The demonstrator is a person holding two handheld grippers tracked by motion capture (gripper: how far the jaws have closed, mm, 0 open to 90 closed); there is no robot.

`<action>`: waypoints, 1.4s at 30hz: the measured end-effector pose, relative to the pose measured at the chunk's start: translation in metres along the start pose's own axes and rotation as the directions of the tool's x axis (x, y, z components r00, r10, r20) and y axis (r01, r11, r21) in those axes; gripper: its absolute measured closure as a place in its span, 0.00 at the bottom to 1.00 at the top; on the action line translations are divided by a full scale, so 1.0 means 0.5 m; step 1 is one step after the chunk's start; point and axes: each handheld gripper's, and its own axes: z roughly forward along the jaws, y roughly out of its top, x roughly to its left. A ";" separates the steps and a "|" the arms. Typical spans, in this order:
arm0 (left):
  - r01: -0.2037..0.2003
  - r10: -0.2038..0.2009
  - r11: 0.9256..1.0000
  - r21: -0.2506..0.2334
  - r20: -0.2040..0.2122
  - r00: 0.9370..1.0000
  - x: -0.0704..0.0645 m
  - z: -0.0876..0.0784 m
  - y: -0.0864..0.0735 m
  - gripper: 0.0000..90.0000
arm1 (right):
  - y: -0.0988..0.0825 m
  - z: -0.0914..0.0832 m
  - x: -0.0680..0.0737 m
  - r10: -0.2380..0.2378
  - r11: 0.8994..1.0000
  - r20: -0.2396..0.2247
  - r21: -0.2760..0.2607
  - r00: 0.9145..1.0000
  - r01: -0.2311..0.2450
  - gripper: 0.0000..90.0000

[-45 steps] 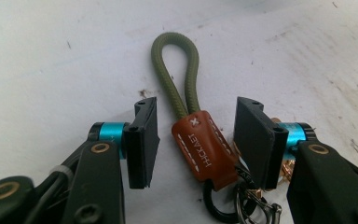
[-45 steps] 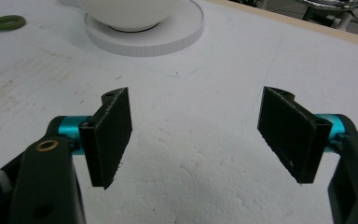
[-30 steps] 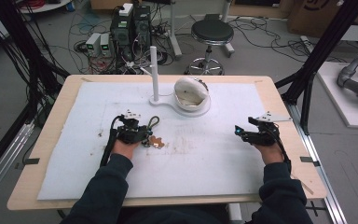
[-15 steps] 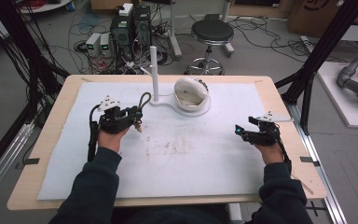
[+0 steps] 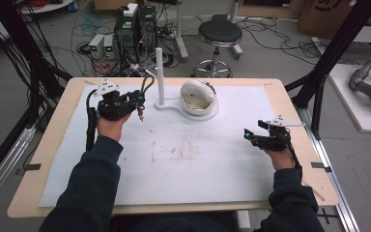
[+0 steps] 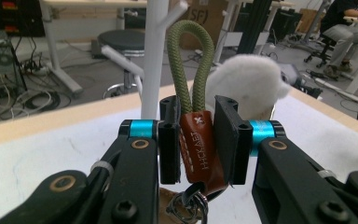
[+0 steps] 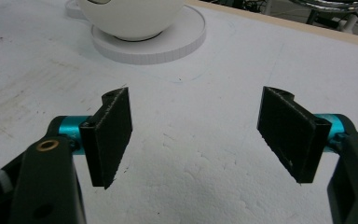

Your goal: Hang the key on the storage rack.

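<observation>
The left gripper (image 6: 196, 140), pinching the keychain (image 6: 199, 144), has lifted it toward the stand (image 5: 160, 77), likely for hanging; the right gripper (image 7: 198, 135) stays spread

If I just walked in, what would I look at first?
Probably the left gripper, shut on a keychain with a green rope loop and brown leather tab, held up near the white peg stand at the table's far side. Next, the white bowl-like holder beside it, and the right gripper, open above the white mat.

Left gripper (image 5: 137, 104) raised just beside the white post stand (image 5: 160, 77), jaws clamped on a brown leather key fob (image 6: 200, 147). Right gripper (image 5: 249, 137) well apart from the stand, jaws wide.
</observation>
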 end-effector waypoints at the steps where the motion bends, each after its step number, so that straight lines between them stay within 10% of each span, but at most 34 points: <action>1: -0.004 0.004 1.000 -0.004 -0.004 1.000 0.000 0.003 0.008 0.80 | 0.000 0.000 0.000 0.001 1.000 0.000 -0.001 1.000 -0.001 0.30; 14: -0.040 0.040 0.999 -0.016 0.011 0.999 -0.007 0.049 0.068 0.80 | 0.000 -0.004 -0.001 0.003 1.000 -0.004 -0.006 1.000 -0.004 0.30; 42: 0.005 0.002 0.996 0.089 -0.082 0.997 0.023 0.147 0.010 0.78 | -0.006 -0.007 -0.004 0.009 1.000 -0.008 -0.004 1.000 -0.009 0.30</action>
